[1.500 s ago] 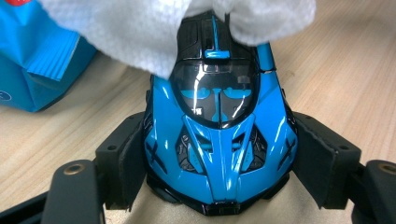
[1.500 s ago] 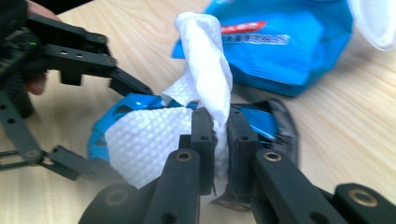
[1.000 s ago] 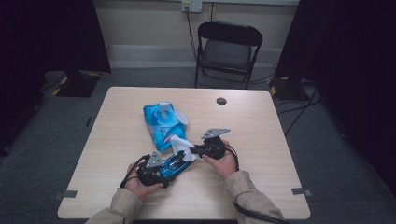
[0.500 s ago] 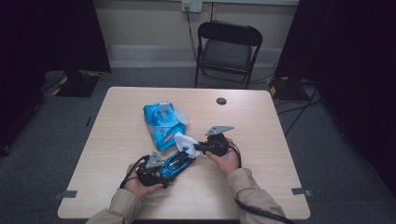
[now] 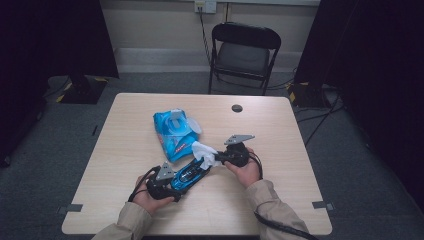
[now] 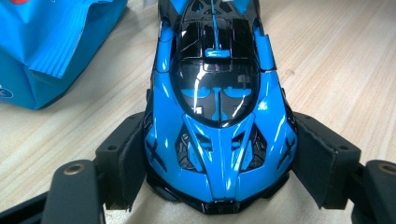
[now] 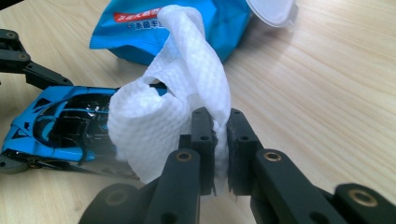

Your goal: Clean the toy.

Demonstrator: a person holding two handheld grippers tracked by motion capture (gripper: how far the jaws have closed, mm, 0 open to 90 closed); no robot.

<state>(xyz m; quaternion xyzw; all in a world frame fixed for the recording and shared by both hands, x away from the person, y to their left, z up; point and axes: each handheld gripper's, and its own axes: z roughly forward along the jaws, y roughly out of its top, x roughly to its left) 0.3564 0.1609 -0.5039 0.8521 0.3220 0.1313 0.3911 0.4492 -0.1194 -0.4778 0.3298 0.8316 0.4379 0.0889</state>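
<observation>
We see a pale wooden worktop (image 5: pixel 125 150) with a black folding chair (image 5: pixel 243 50) standing behind its far edge. A blue pack of wet wipes (image 5: pixel 172 132) lies near the middle of the worktop, its white lid flipped open. Just in front of the pack sits a blue toy sports car (image 5: pixel 189 173), resting on the wood. Our left hand-held gripper (image 6: pixel 219 186) clasps the car's nose, its two pads pressed against either flank. Our right hand-held gripper (image 7: pixel 219 140) is clenched on a white wet wipe (image 7: pixel 173 116), which bunches up above its jaws and drapes against the far end of the car. A small dark round disc (image 5: pixel 237 108) lies near the far edge.
</observation>
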